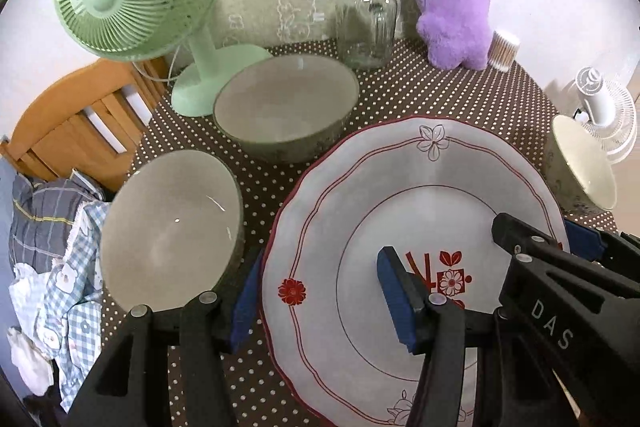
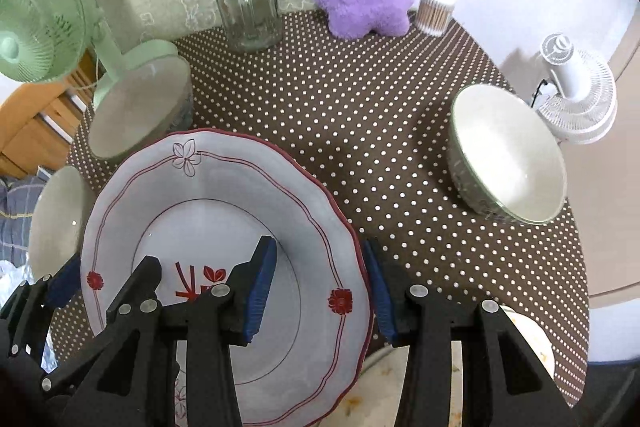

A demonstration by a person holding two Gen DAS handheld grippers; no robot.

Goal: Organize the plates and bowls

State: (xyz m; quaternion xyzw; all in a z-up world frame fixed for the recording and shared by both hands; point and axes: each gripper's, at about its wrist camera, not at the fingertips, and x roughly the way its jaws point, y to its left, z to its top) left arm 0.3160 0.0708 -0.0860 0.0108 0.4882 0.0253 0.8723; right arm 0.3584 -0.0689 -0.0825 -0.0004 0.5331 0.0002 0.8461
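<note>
Your left gripper (image 1: 324, 301) clamps the left rim of the red-trimmed plate (image 1: 400, 187), one blue pad under the edge and one on the plate's face. Your right gripper (image 2: 320, 291) bites the opposite rim the same way, so the plate sits between both pairs of jaws, tilted above the dotted tablecloth (image 2: 360, 115). Two grey bowls (image 1: 284, 103) stand just left of it, a third bowl (image 2: 508, 151) well to the right. Another plate (image 2: 532, 343) lies beneath your right gripper.
</note>
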